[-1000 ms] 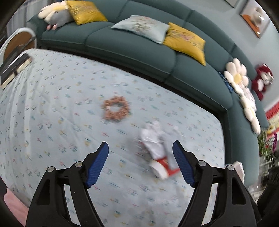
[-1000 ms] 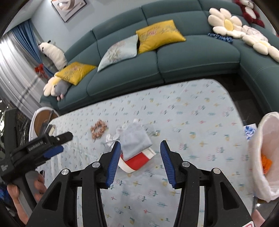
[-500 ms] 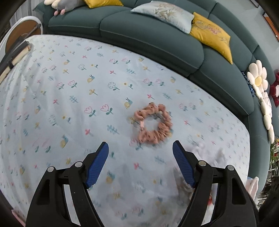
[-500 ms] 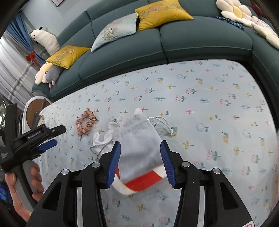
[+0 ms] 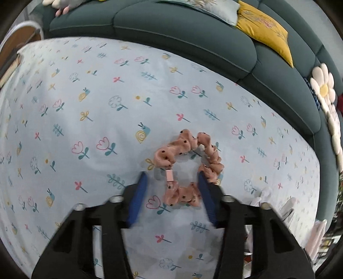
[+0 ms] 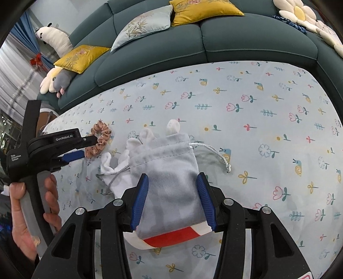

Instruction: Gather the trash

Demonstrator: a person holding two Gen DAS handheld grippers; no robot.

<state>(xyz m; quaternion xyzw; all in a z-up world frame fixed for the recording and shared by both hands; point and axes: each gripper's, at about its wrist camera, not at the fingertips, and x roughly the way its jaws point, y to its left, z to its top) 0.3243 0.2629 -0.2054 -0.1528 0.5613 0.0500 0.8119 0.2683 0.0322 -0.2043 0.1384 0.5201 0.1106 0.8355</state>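
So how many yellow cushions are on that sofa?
2 in the right wrist view: one yellow cushion at the sofa's left end, another near the middle. More may be out of frame.

Bare tablecloth [image 6: 268, 120] lies right of the pouch [image 6: 169, 169]; leftward, glove [image 6: 115, 169] and scrunchie [image 6: 99, 139] crowd (touching).

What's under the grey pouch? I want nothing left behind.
A red-and-white item sticks out beneath the grey pouch, and a white glove at its left. How far they extend underneath is covered.
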